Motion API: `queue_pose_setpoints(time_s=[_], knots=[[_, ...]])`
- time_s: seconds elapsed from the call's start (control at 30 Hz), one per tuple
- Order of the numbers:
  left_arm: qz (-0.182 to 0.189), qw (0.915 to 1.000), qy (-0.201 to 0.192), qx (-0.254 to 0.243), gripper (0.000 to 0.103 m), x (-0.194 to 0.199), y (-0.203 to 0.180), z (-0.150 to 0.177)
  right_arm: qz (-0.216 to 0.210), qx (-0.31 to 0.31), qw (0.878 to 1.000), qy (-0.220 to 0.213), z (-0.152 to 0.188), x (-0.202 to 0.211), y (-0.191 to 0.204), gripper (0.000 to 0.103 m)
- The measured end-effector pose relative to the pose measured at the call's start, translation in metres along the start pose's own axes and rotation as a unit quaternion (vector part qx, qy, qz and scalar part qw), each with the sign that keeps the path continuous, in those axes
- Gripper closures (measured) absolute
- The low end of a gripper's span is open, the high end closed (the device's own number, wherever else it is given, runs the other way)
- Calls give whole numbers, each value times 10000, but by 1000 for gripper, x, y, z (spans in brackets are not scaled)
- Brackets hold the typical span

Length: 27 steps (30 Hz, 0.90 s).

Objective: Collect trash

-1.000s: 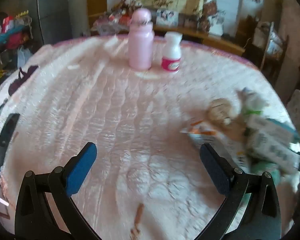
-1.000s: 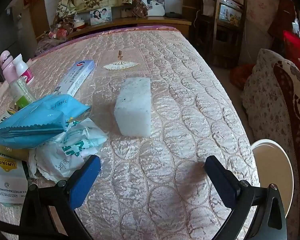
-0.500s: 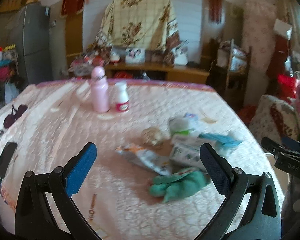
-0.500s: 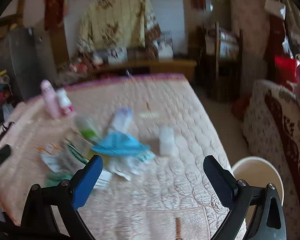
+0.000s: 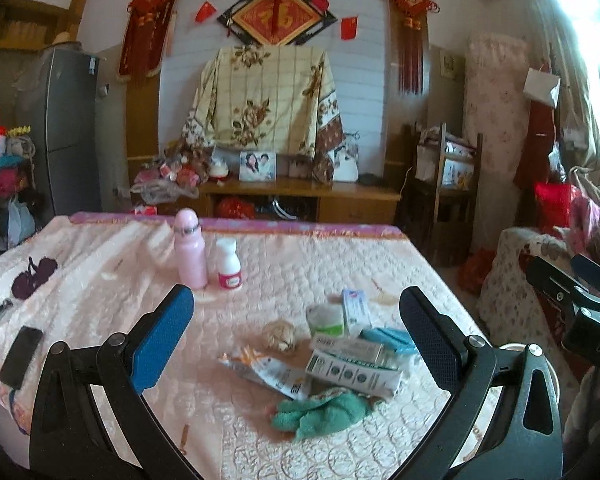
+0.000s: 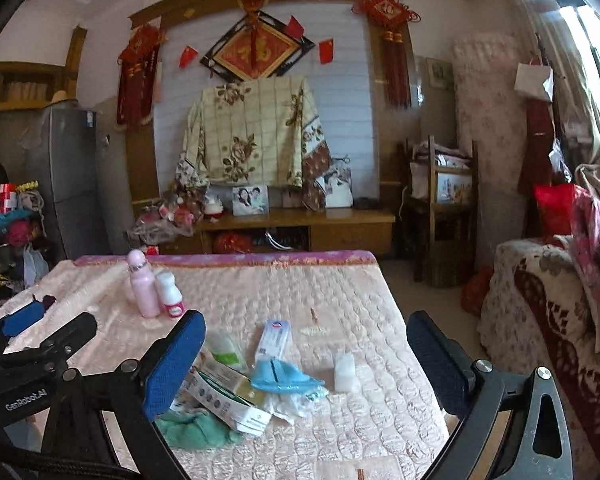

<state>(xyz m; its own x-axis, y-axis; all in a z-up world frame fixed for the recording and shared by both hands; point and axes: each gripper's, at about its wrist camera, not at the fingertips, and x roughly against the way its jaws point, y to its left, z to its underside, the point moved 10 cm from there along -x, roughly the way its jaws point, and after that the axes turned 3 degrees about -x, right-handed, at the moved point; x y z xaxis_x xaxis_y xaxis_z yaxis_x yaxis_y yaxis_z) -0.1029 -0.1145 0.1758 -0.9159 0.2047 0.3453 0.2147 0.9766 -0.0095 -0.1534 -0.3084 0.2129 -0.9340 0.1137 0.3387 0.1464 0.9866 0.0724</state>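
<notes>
Left wrist view: the left gripper (image 5: 296, 328) is held wide open with nothing between its blue pads, raised well above and back from the bed (image 5: 100, 280). The right gripper (image 6: 306, 354) is likewise spread wide and empty. A second ago both were held low and close over the quilt; they have since been lifted and drawn back, so the whole bed is now framed. This is judged as a stepping-back to survey, with no piece of trash yet collected.

The trash lies in a loose heap (image 5: 340, 356) on the near right part of the bed: a green cloth (image 5: 320, 412), flat cartons (image 5: 352, 372), a printed wrapper (image 5: 268, 372), a blue packet (image 6: 280, 376) and a crumpled brown ball (image 5: 280, 334). A pink bottle (image 5: 190, 248) and a small white bottle (image 5: 229, 264) stand upright together, well apart from the heap.

Only the left view shows a dark phone (image 5: 20, 356) near the left edge of the bed. Only the right view shows a white block (image 6: 344, 366) lying just beside the heap.
</notes>
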Motion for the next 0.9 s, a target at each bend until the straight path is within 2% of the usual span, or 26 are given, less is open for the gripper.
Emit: queue_pose_setpoints(time_s=[0.3, 0.9], knots=[[22, 9998, -188, -72, 1, 15, -4, -12, 22, 42, 9995, -301, -14, 19, 4, 3], [47, 9997, -239, -53, 1, 21, -7, -17, 62, 11, 9997, -241, -15, 17, 0, 2]])
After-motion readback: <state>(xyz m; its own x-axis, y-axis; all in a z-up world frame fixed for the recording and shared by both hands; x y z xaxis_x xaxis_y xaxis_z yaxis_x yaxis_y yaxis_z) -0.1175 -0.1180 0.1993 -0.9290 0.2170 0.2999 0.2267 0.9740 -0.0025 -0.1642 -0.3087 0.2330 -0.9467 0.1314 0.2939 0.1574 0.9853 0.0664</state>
